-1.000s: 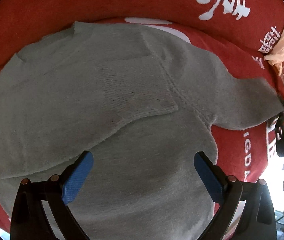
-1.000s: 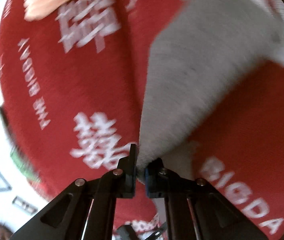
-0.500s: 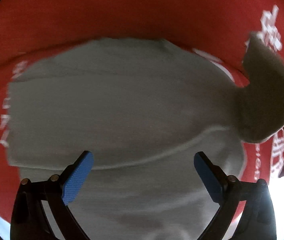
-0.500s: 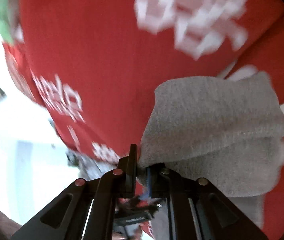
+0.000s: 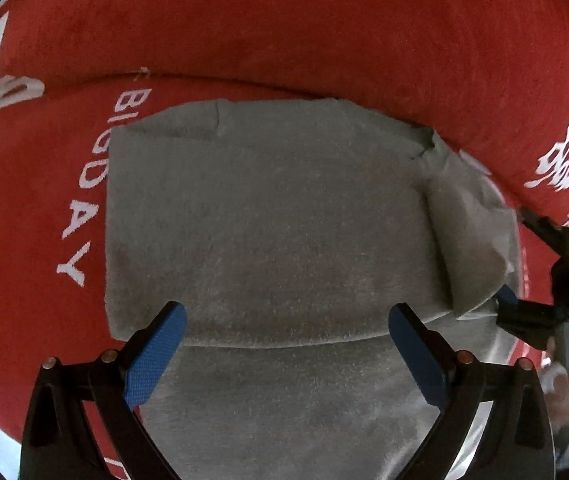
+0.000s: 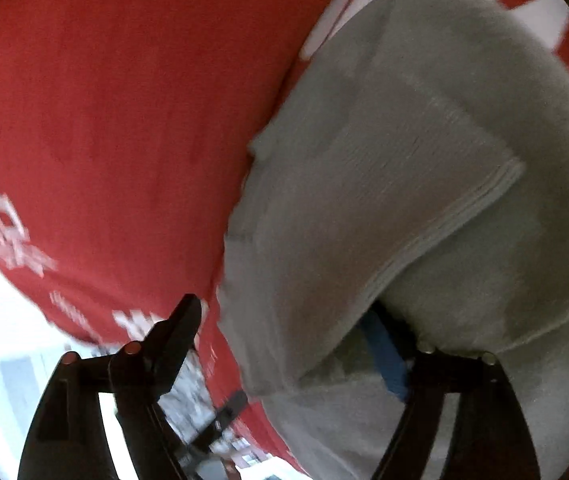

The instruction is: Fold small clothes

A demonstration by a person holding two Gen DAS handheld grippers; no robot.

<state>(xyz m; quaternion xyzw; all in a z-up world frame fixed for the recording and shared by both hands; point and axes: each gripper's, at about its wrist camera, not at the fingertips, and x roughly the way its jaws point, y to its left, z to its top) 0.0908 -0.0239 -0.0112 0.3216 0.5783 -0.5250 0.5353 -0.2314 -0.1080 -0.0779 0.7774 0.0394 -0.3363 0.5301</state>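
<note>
A small grey knit sweater (image 5: 268,216) lies on a red cloth (image 5: 284,28) with white lettering, its body folded into a rough rectangle. My left gripper (image 5: 284,344) is open and empty, hovering over the sweater's near fold edge. The right sleeve (image 5: 468,232) is folded in over the sweater's right side. My right gripper (image 6: 288,340) is open beside that sleeve (image 6: 364,200); the sleeve cloth drapes over its right finger, and its left finger hangs over the red cloth. The right gripper also shows in the left wrist view (image 5: 524,312) at the sweater's right edge.
The red cloth (image 6: 104,100) covers the whole work surface, with white print around the sweater. A bright floor area (image 6: 4,320) lies past the cloth's near edge in the right wrist view.
My right gripper carried the sleeve inward over the sweater's body and has opened, letting it go. The left gripper stayed open above the sweater while its view shifted left.
</note>
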